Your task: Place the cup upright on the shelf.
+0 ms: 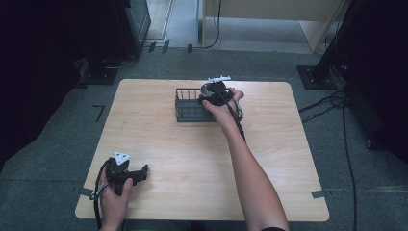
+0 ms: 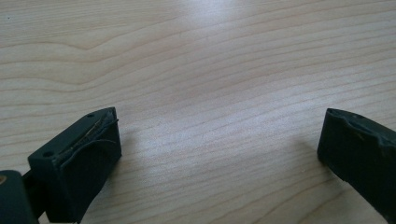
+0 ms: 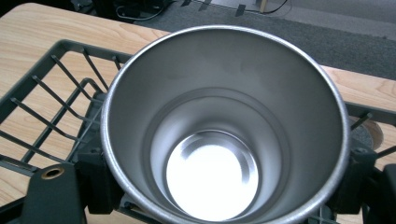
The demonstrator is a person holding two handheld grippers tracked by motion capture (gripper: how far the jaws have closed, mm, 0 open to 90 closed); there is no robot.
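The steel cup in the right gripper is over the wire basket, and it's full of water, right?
Not quite: the steel cup is empty; the right gripper view looks straight down to its bare shiny bottom. It is held in the right gripper over the wire basket.

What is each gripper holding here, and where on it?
Right gripper: metal cup, clamped across its body over the wire basket. Left gripper: open, holding nothing.

Right tool (image 1: 215, 91) at wire basket (image 1: 185, 107); left tool (image 1: 139, 173) rests on table (image 1: 192, 159).
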